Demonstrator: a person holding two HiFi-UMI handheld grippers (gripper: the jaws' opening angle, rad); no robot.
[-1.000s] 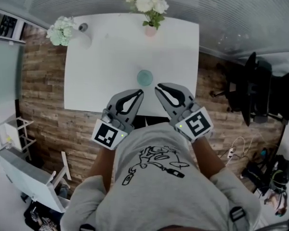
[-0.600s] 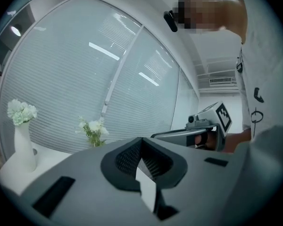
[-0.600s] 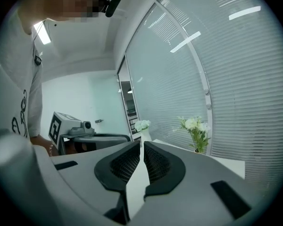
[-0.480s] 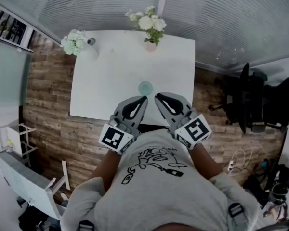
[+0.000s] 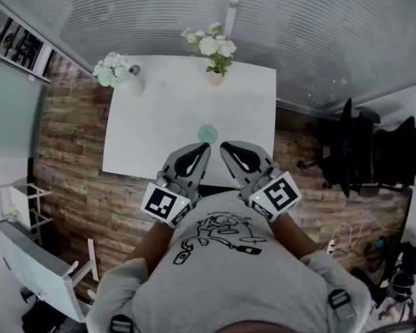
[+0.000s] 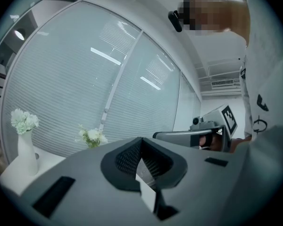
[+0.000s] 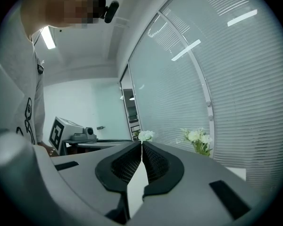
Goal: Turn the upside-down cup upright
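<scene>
The left gripper [image 5: 205,146] and right gripper [image 5: 224,146], jaws closed and empty, hover at the near edge of the white table [image 5: 159,116]. The pale green cup [image 5: 207,134] stands inverted just inside that edge; it is likely light, rigid and slick, and best taken by its sidewall.

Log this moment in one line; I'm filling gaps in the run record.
left gripper: shut, empty | right gripper: shut, empty | teal cup: on white table, not held

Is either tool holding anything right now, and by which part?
Nothing is held. The left tool and the right tool are both shut with nothing between their jaws; the teal cup sits on the white table, ungripped.
</scene>
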